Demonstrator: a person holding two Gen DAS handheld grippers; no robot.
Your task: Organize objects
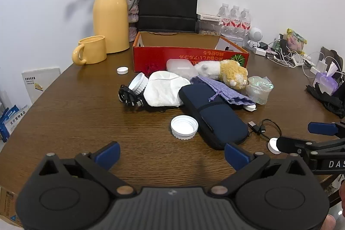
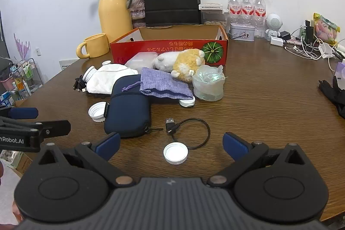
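A pile lies on the brown table in front of an open red cardboard box (image 1: 189, 55) (image 2: 168, 50): a navy zip case (image 1: 213, 115) (image 2: 128, 105), a purple knit pouch (image 2: 163, 84), a plush hamster (image 1: 228, 73) (image 2: 183, 63), a white cloth bag (image 1: 163, 89) and a crumpled clear plastic bag (image 2: 208, 84). White lids lie loose (image 1: 184, 127) (image 2: 175, 153). A short black USB cable (image 2: 189, 133) curls beside the near lid. My left gripper (image 1: 171, 154) is open and empty, near the table's front edge. My right gripper (image 2: 171, 144) is open and empty, with the near lid between its fingers.
A yellow mug (image 1: 90, 50), a yellow thermos jug (image 1: 111, 14), a black paper bag (image 1: 169, 3) and water bottles (image 2: 246, 8) stand at the back. Chargers and white cables (image 2: 306, 49) clutter the far right. A black cloth (image 2: 336, 94) lies at the right edge.
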